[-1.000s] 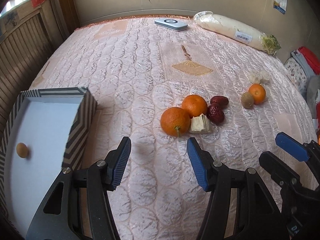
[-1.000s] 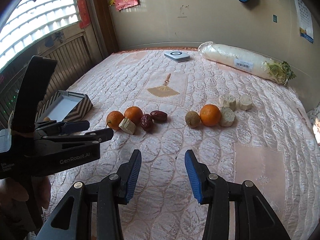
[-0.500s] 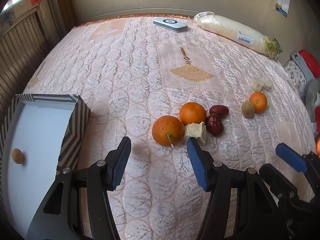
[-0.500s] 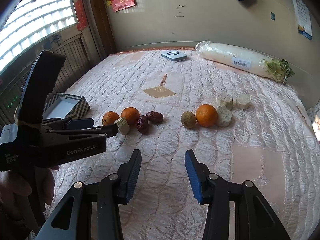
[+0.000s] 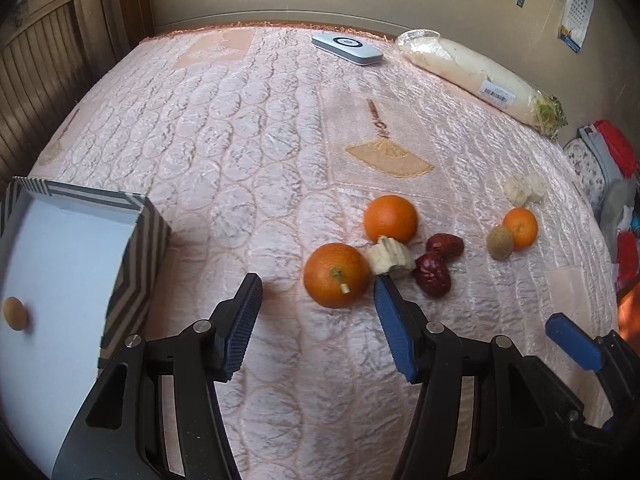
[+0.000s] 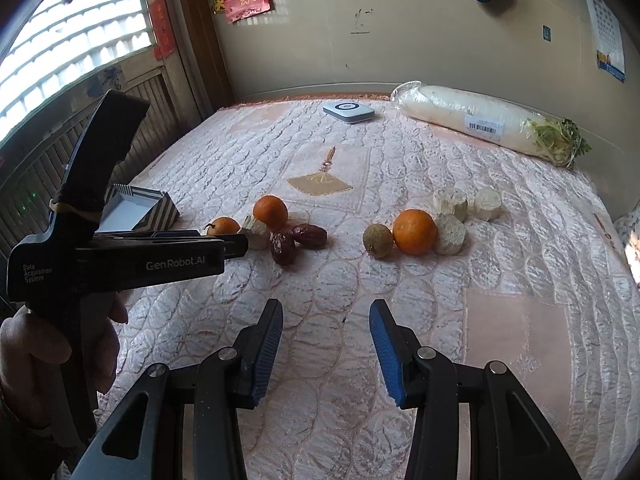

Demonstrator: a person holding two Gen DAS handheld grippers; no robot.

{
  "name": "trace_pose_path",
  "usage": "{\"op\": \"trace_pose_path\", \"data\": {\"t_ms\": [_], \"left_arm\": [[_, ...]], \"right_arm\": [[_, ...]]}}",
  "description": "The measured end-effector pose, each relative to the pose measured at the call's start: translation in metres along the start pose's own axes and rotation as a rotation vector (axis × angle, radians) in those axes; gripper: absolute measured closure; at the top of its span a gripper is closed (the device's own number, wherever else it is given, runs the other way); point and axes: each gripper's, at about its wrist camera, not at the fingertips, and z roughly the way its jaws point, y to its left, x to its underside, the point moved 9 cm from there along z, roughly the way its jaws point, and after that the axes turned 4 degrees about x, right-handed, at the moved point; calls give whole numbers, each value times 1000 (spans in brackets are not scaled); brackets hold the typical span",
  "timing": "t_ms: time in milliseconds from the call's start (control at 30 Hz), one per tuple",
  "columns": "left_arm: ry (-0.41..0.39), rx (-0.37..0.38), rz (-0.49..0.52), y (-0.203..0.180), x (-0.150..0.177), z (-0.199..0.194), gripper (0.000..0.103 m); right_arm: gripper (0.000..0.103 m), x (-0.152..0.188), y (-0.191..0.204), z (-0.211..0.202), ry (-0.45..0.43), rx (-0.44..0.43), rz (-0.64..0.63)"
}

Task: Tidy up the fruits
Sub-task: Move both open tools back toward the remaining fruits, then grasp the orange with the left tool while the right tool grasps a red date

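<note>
Left gripper (image 5: 318, 284) poised over the stemmed orange (image 5: 336, 275), jaws apart and empty.

The stemmed orange served as the reference point on the pink quilted bedspread (image 5: 240, 140). A second orange (image 5: 390, 219) lay just behind it, with a pale cut chunk (image 5: 390, 258) touching between them and two red dates (image 5: 438, 266) just to its right. A kiwi (image 5: 500, 242) and a small orange (image 5: 520, 228) sat well to its right. The striped box (image 5: 132, 260), holding one small round fruit (image 5: 14, 313), stood to its left. The right gripper (image 6: 325, 310) hung nearer the camera over bare quilt, jaws moderately apart, holding nothing.
</note>
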Motion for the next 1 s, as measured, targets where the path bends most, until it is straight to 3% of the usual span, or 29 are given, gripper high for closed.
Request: {"op": "trace_pose_path", "data": {"t_ms": [267,300,333,533,800,1000], "left_arm": [[-26,16,25,-3,-3,1,54],[-30,12,32,-4,-4,2,57],[-30,18,39,-6,-3,2,70],[-49,1,23,1,1,-13,71],[-89,-3,4,12,12,-51,71],[-81,-6,4,18,22,-59,71]], "right_arm": [[60,-1,3,4,7,-6,-6],[60,-1,4,5,6,-7,-5],[60,-2,4,5,6,-7,-5],[60,-13,12,14,-14,-36,-13],[60,-25,38,52,25,-60,-131],[84,-32,37,78,53,-30,-134]]}}
